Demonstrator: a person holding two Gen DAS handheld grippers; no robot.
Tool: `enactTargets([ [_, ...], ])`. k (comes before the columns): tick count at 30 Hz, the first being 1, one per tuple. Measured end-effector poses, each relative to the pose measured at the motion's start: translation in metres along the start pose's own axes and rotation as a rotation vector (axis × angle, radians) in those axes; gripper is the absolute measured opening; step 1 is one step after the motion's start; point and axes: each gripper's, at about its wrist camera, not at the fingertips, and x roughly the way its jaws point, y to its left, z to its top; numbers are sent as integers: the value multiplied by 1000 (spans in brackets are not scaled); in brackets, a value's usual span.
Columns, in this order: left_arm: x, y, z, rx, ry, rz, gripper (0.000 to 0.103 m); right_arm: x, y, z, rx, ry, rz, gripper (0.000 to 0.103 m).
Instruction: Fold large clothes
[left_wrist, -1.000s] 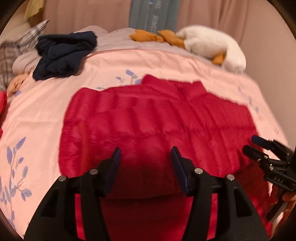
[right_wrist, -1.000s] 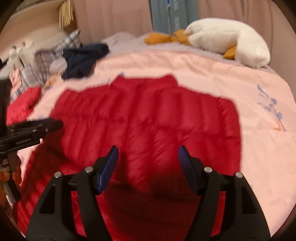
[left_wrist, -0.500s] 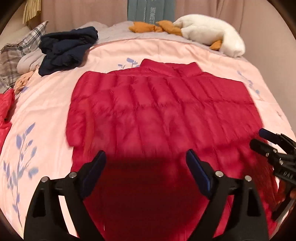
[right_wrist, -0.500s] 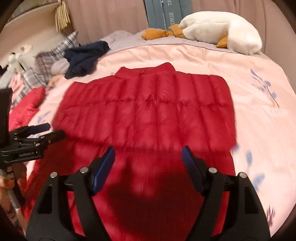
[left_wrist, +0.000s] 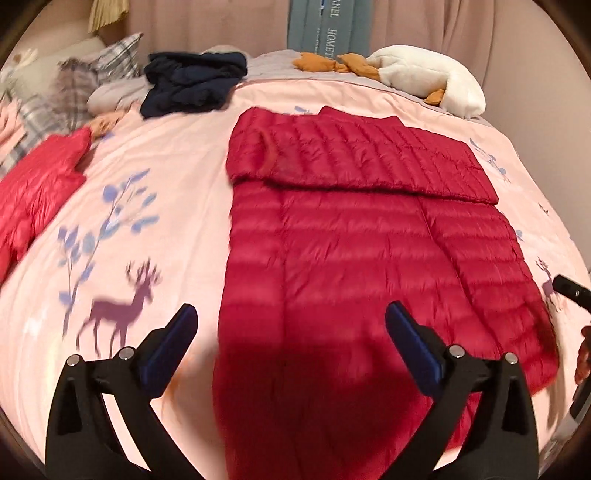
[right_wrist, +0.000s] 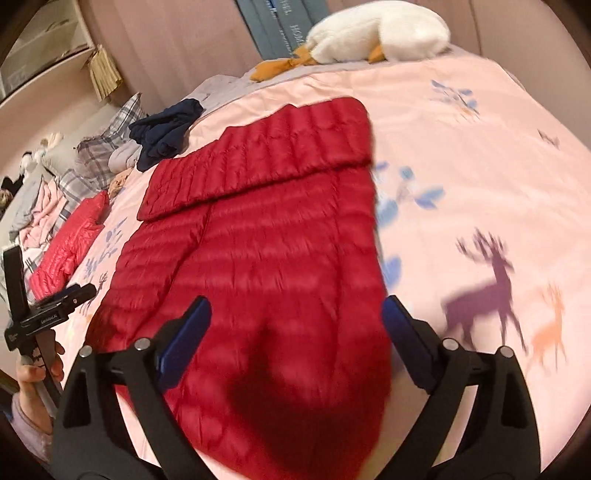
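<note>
A red quilted down jacket (left_wrist: 362, 251) lies flat on the pink bed cover (left_wrist: 155, 177), its upper part folded over the body as a band across the far end. It also shows in the right wrist view (right_wrist: 266, 251). My left gripper (left_wrist: 290, 328) is open and empty above the jacket's near left edge. My right gripper (right_wrist: 295, 321) is open and empty above the jacket's near right edge. The left gripper's body (right_wrist: 48, 314) shows at the left of the right wrist view.
A dark navy garment (left_wrist: 192, 83) and plaid pillows (left_wrist: 85, 88) lie at the far left. A second red jacket (left_wrist: 33, 184) lies at the left edge. A white plush goose (left_wrist: 428, 74) lies at the far end. The cover carries deer and leaf prints.
Both grippers have pulled back toward the near edge and opened wider. The jacket's folded upper band now lies farther away, and more of the bed cover shows.
</note>
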Motion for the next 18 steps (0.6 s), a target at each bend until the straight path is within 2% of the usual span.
enactTargets([
  [8, -7, 28, -40, -196, 77, -172, 102, -18, -29, -42, 159, 49, 84, 98],
  [12, -9, 53, -60, -334, 84, -298, 102, -21, -37, -50, 205, 52, 126, 98],
  [15, -11, 61, -69, -383, 68, -375, 102, -22, -40, -55, 226, 58, 146, 98],
  [18, -9, 61, -72, -393, 75, -410, 102, -19, -40, -59, 236, 69, 161, 98],
])
